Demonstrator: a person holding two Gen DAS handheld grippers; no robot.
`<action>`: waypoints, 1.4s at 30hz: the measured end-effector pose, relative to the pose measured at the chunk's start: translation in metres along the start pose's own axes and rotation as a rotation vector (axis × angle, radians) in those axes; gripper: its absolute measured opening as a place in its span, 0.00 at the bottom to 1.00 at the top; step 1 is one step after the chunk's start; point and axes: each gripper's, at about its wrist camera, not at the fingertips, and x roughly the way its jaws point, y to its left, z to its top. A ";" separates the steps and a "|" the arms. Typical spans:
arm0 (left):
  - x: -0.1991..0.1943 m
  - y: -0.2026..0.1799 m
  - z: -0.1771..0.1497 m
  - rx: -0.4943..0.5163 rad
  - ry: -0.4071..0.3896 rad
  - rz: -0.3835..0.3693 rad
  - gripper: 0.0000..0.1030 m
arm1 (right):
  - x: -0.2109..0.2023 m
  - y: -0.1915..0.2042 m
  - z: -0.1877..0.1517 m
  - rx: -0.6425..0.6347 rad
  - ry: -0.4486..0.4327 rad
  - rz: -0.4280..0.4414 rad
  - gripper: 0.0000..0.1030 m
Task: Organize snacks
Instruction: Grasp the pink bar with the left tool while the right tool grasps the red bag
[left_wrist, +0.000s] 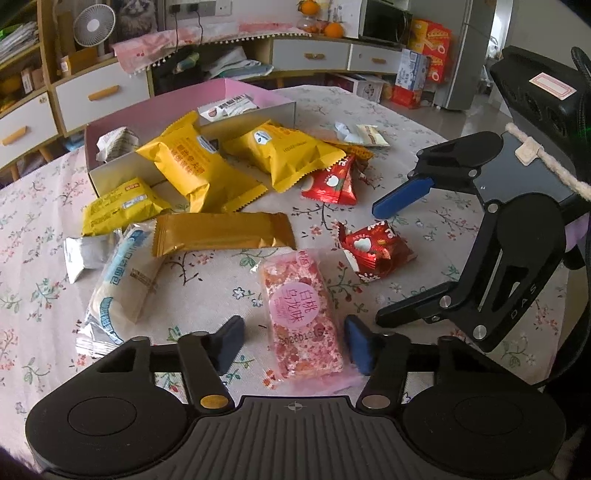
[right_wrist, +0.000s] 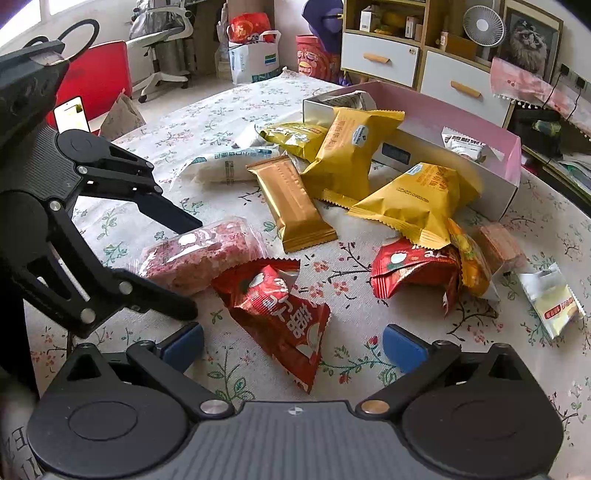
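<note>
1. The left claw (left_wrist: 293, 345) stands around the near end of a clear-wrapped pink speckled snack bar (left_wrist: 301, 321) on the floral-clothed desk (left_wrist: 406, 110). Its right blue pad (left_wrist: 358, 343) touches the wrapper's edge; the left pad sits apart from it, so the bar lies between the fingers ungripped.
2. The right claw (right_wrist: 293, 349) is spread wide over a crinkled red foil snack pouch with a white heart (right_wrist: 280, 317), which lies just right of the pink bar. Neither blue pad touches the pouch.
3. Beyond the pink bar lies a long gold foil wafer packet (left_wrist: 223, 234), and left of the bar a white-and-blue bread roll wrapper (left_wrist: 122, 277).
4. Farther back from the pink bar, two puffy yellow snack bags (left_wrist: 192, 166) lean against a shallow cardboard box with a pink lining (left_wrist: 155, 107), which holds a few small white packets.
5. A second red foil pouch (left_wrist: 338, 181) rests beyond the pink bar, right of the yellow bags.
</note>
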 end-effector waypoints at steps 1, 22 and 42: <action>0.000 0.001 0.000 -0.003 -0.001 0.001 0.47 | 0.001 0.000 0.001 -0.003 0.000 -0.001 0.80; -0.011 0.012 0.012 -0.054 -0.016 0.014 0.29 | -0.008 0.002 0.015 -0.009 -0.039 0.003 0.22; -0.026 0.035 0.042 -0.098 -0.080 0.078 0.29 | -0.030 -0.012 0.042 0.042 -0.141 -0.063 0.22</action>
